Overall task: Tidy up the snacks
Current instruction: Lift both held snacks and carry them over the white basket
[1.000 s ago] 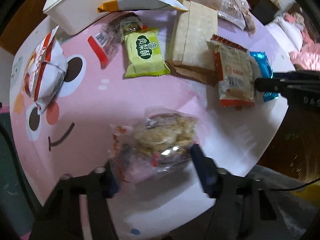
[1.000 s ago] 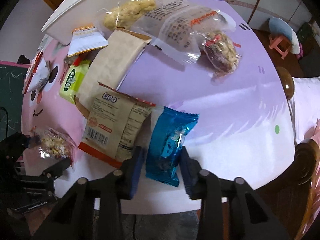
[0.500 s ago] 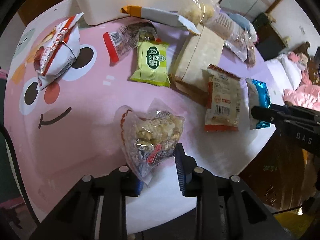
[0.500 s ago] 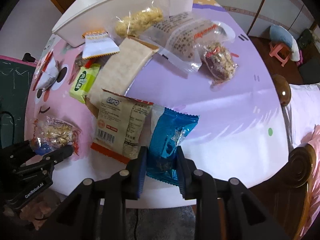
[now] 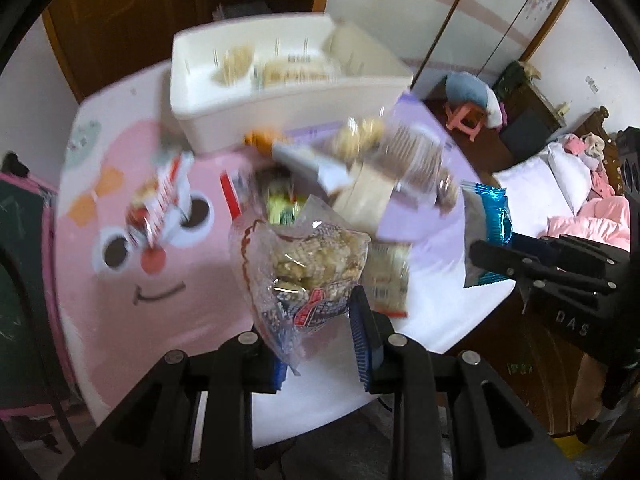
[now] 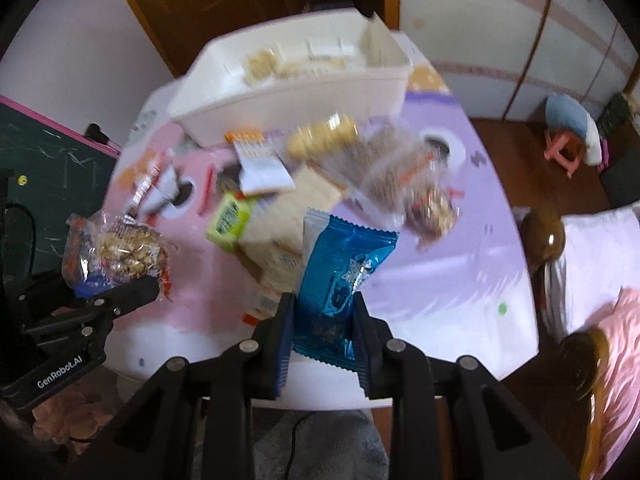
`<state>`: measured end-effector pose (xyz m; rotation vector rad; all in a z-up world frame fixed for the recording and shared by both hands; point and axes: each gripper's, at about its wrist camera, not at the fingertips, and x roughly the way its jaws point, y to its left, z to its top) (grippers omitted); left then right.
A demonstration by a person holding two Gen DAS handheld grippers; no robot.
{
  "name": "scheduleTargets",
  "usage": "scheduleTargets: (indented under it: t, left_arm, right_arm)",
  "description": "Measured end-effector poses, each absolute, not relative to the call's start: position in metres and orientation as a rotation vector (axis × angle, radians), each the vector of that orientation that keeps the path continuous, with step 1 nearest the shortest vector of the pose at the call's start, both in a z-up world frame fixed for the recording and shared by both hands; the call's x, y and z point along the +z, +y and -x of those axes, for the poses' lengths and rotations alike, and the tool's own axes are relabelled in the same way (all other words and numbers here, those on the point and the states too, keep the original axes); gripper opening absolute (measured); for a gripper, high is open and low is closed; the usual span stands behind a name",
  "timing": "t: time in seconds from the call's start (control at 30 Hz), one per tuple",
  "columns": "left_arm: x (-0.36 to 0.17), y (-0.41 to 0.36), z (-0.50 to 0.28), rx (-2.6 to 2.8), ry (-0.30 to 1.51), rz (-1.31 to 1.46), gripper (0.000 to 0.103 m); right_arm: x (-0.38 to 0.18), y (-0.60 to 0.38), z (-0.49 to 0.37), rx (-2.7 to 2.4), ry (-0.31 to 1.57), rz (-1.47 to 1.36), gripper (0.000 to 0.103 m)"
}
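Both tools are loaded: the left gripper point(image 5: 318, 334) is clamped on the lower end of a clear bag of puffed snacks point(image 5: 304, 268), and the right gripper point(image 6: 322, 338) is clamped on the bottom edge of a blue packet point(image 6: 344, 276). Each pack appears lifted above the table point(image 6: 440, 300), well short of the white bin point(image 6: 288, 92) at the far side, which already holds some snacks. Risks noted: both grips sit on thin film near one end, so the heavier upper part of the clear bag may swing or slip out. The route to the bin crosses a cluster of loose packets — a low carry could drag them along. The two tools travel side by side; converging on the bin may make them collide. Views are blurred — finer detail cannot be confirmed.
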<state>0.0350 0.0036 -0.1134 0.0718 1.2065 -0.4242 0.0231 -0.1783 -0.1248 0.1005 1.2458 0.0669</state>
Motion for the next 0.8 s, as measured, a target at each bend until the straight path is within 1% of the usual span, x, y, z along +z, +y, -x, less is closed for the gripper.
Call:
scheduleTargets:
  t: [0.33,0.6,0.8]
  left_arm:
    - [-0.043,-0.017,-0.062,-0.373,1.092,-0.046,0.025]
    - [-0.012,-0.025,-0.108,-0.294,1.023,-0.037,0.025]
    - [0.002,-0.030,-0.151,-0.223,0.980,-0.037,0.025]
  right_arm:
    - [-0.057,-0.170,-0.054,0.131,1.086,-0.050,0.026]
    - [-0.027,-0.169,-0.094,0.164,1.006,-0.011,0.027]
    - [-0.017,-0.173,-0.130,0.189,0.970,0.012,0.027]
